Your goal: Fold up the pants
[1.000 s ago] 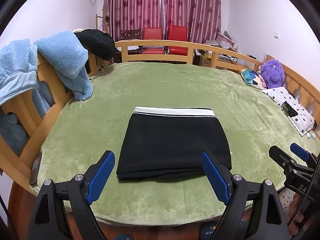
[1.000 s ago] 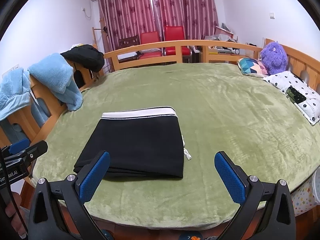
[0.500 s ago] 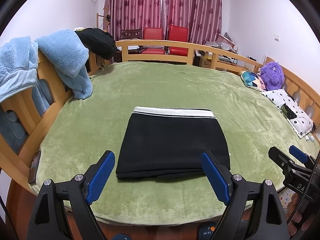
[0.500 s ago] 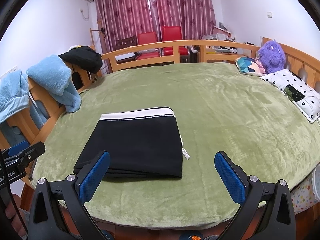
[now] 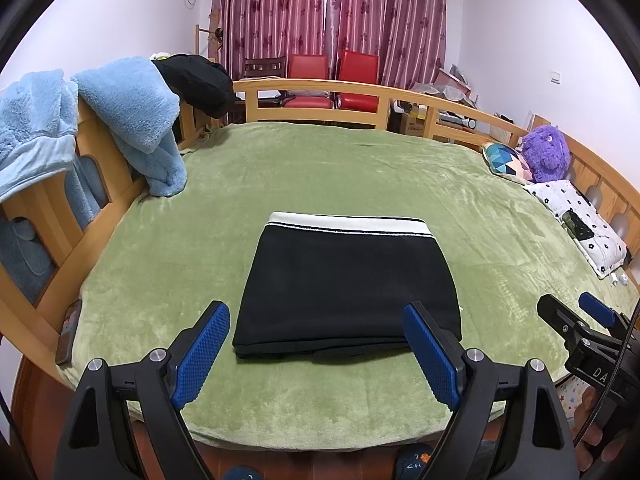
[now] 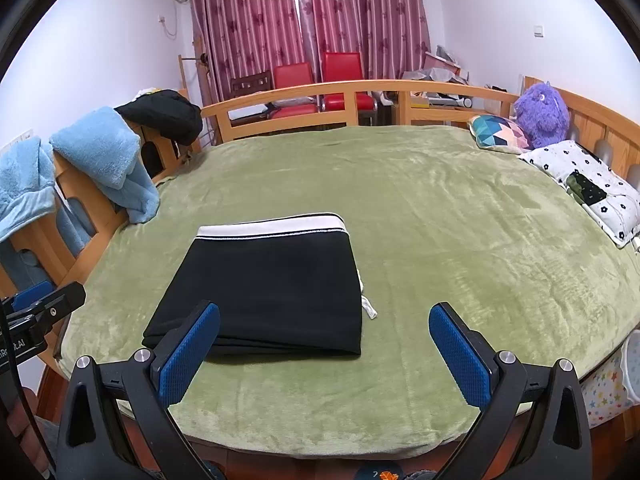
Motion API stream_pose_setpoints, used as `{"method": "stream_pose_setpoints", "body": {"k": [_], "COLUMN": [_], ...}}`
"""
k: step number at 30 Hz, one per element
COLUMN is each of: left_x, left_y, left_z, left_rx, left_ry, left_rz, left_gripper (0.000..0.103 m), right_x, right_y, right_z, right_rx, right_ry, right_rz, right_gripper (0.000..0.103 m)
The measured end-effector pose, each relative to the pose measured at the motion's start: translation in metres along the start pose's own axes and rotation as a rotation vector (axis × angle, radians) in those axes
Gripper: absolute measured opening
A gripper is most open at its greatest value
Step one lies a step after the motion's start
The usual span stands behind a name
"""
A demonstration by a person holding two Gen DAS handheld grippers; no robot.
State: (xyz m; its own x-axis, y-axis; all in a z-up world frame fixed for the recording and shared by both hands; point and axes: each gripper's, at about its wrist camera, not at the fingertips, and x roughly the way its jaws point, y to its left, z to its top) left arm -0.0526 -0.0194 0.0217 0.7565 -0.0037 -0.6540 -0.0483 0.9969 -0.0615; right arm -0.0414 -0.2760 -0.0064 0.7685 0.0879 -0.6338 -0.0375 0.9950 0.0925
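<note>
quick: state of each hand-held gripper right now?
Left hand-held gripper: open, holding nothing, above the near edge of the folded pants.
Right hand-held gripper: open, holding nothing.

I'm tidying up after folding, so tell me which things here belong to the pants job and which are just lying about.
Job:
- pants, folded on the green blanket
- left gripper, open
- right gripper, open

Lying about:
- blue towels over the rail
- black jacket
- purple plush toy
- patterned cushion
- flowered pillow
- red chairs
</note>
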Motion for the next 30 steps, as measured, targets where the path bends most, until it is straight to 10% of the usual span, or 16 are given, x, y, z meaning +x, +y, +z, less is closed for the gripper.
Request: {"method": "stream_pose_setpoints", "body": {"k": [30], "left_x": [-0.014], "left_y": [-0.014], "left_z": [-0.005], "left_rx": [-0.015], "left_ry": [-0.006], "left_rz": [0.027], "left_gripper": [0.088], "right_x": [0.0], "right_y": [0.001], "right_z": [0.001], "right_rx": [-0.005], "right_ry": [-0.002], "right_rz": [-0.013], "right_gripper": [0.103]}}
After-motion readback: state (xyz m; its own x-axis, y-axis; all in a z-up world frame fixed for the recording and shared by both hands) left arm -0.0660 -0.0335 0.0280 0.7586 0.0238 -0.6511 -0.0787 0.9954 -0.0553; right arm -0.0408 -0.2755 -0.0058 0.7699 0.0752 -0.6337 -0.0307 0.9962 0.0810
